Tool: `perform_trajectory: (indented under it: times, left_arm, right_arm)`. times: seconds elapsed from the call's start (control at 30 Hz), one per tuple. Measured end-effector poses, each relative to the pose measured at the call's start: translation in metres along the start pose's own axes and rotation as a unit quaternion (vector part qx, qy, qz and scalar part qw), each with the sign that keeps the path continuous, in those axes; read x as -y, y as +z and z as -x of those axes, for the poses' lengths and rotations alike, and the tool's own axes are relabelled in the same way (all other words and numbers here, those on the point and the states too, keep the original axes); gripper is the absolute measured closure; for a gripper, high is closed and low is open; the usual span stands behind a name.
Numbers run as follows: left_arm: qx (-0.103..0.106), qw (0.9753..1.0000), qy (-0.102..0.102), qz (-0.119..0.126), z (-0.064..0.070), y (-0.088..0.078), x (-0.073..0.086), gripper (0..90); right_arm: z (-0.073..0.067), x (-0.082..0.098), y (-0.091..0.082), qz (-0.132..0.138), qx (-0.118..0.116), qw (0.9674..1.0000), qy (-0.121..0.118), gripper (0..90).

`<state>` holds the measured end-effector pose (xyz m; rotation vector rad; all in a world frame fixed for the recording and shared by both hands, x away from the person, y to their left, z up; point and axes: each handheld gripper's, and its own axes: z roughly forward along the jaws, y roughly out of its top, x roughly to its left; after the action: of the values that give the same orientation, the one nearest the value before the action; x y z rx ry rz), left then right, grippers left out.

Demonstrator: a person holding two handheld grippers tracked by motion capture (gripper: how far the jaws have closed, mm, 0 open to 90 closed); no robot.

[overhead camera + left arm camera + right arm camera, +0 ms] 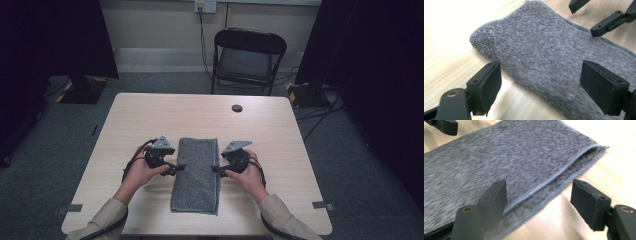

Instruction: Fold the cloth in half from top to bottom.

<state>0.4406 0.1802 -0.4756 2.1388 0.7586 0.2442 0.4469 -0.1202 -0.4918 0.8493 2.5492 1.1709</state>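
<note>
Grey terry towel [196, 173], folded into a long narrow strip, lies lengthwise near the worktop's [150, 110] front edge, its hemmed layers stacked along the right side. The left gripper [176, 168] and right gripper [217, 168] flank its long edges, jaws wide open and holding nothing. Folding looks underway; next, each likely needs to pinch an edge cleanly.
</note>
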Motion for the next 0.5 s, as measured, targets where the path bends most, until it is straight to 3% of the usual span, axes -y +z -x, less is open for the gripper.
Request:
perform_trajectory:
  times: [0.1, 0.2, 0.37, 0.5]
  left_arm:
    - [-0.016, 0.9998, 0.009, -0.009, -0.004, 0.006, -0.002, 18.1]
    - [-0.011, 0.9998, 0.007, -0.014, -0.004, 0.012, 0.001, 19.3]
    - [-0.005, 0.9988, 0.021, -0.043, 0.003, 0.017, 0.012, 19.3]
    - [-0.005, 0.9989, 0.031, -0.035, 0.016, 0.012, 0.020, 20.0]
  right_arm:
    - [0.003, -0.003, 0.003, 0.005, 0.006, 1.0000, -0.003, 29.5]
    - [0.003, -0.003, 0.006, 0.002, 0.009, 1.0000, -0.002, 29.4]
    - [-0.004, 0.007, 0.005, 0.004, 0.011, 0.9999, -0.010, 30.0]
    - [-0.010, 0.011, 0.000, 0.003, 0.004, 0.9999, -0.016, 29.7]
